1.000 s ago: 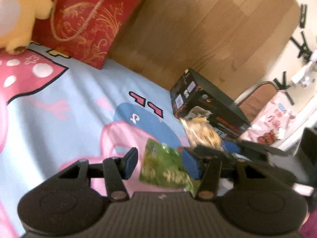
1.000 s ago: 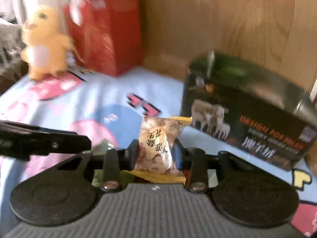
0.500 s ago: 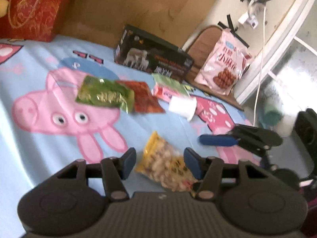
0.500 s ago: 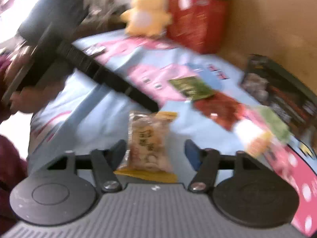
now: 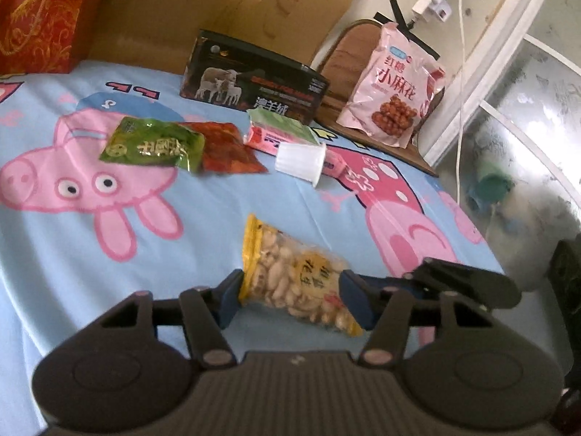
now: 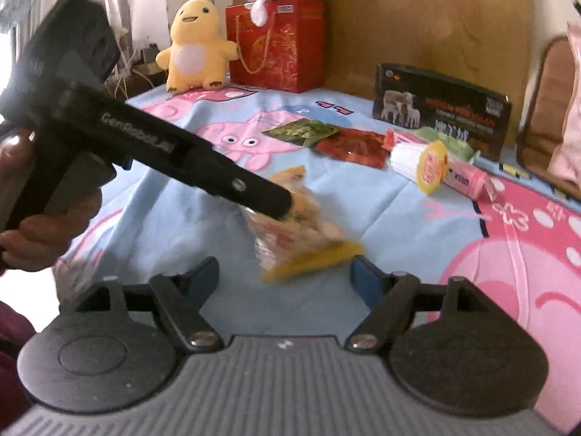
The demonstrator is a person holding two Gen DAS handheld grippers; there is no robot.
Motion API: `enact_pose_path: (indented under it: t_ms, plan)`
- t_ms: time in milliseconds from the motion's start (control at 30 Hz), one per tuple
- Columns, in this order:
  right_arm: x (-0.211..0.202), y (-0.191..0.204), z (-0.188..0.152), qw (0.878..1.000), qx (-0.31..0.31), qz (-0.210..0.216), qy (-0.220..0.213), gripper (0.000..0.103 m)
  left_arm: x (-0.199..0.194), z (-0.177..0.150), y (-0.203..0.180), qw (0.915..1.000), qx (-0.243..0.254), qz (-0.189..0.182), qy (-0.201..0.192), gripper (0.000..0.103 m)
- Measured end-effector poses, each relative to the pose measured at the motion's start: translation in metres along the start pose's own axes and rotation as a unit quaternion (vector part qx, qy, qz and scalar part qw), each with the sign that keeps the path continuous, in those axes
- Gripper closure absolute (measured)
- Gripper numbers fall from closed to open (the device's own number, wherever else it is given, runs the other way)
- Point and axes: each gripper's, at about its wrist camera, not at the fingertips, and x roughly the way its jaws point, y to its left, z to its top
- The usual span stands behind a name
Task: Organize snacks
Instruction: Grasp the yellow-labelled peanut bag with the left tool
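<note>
A clear peanut packet with yellow ends lies between the fingers of my left gripper, which close on its two sides. In the right wrist view the same packet is blurred, just beyond my right gripper, whose jaws stand wide open and empty. The left gripper's black body reaches in from the left onto the packet. A green packet, a red packet, a pink box and a white cup lie in a row farther back.
A black box with sheep on it stands at the back by the wooden board. A pink snack bag leans at the back right. A red gift bag and a yellow plush stand at the far left. The cloth's edge drops off on the right.
My right gripper has opened and let go of the peanut packet, then drawn back. My left gripper has moved in around the packet and closed on it.
</note>
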Motion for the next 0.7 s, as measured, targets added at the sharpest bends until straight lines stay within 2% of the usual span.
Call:
enact_pose_path:
  t_ms: [100, 200, 333, 400, 500, 567, 700]
  plan:
    - [-0.003, 0.0, 0.001, 1.0, -0.011, -0.015, -0.003, 0.056, -0.003, -0.008, -0.005, 0.9999, -0.004, -0.014, 0.004, 0.048]
    - [-0.007, -0.008, 0.0, 1.0, -0.001, -0.014, 0.002, 0.062, -0.006, -0.013, -0.008, 0.9997, -0.002, -0.025, 0.007, 0.048]
    - [-0.015, -0.005, -0.006, 1.0, -0.01, -0.015, 0.003, 0.06, -0.009, -0.011, -0.004, 0.9993, -0.009, -0.035, 0.012, 0.043]
    - [-0.019, -0.003, -0.008, 1.0, -0.014, -0.018, 0.002, 0.06, -0.016, -0.006, 0.001, 0.9994, -0.016, -0.031, 0.001, 0.041]
    - [-0.022, -0.005, -0.009, 1.0, -0.013, -0.019, 0.007, 0.056, -0.026, 0.001, 0.006, 0.9994, -0.02, -0.02, -0.02, 0.032]
    - [-0.025, -0.009, -0.01, 1.0, -0.011, -0.025, 0.006, 0.05, -0.029, 0.003, 0.008, 0.9993, -0.021, -0.019, -0.023, 0.032]
    - [-0.021, -0.017, -0.009, 1.0, 0.009, -0.012, 0.008, 0.049, -0.018, 0.002, 0.005, 0.9997, -0.013, -0.02, 0.0, 0.033]
